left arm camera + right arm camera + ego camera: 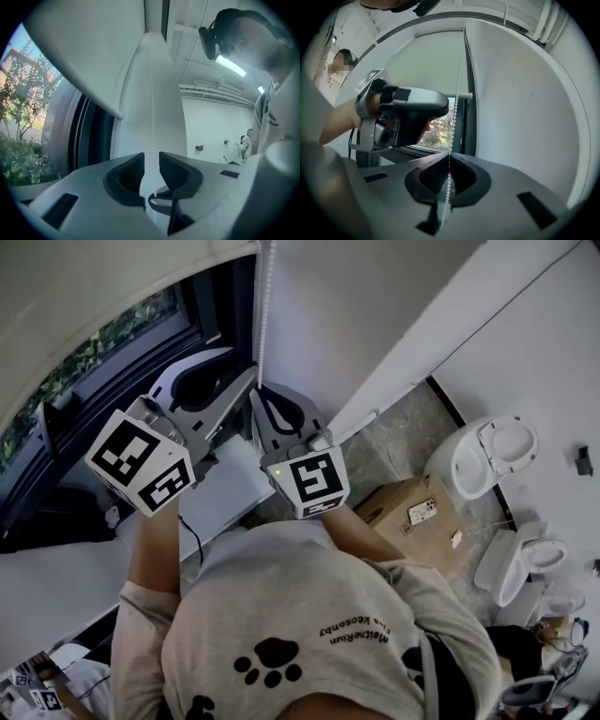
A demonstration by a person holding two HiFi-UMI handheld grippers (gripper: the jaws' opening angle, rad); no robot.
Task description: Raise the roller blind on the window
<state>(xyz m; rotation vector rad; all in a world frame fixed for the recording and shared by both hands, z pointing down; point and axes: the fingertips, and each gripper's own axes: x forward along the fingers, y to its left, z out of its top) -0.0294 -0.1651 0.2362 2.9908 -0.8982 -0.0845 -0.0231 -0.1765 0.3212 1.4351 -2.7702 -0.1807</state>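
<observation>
Pinching the thin white beaded pull cord (457,108), vertical beside the white fabric roller blind (426,65), in the fingers of the right gripper (449,157), with fingers of the left gripper (152,153) narrowly parted around it just above, untouching.

**Left Open, Right Clamped**

Holds the left gripper (151,161) level, jaws apart, straddling the bead chain (152,117) without pressing it. Clamps the right gripper (449,161) shut on that same chain, close beside the left and a little lower. Reaches forward with both forearms, left (155,540) and right (361,531).
</observation>
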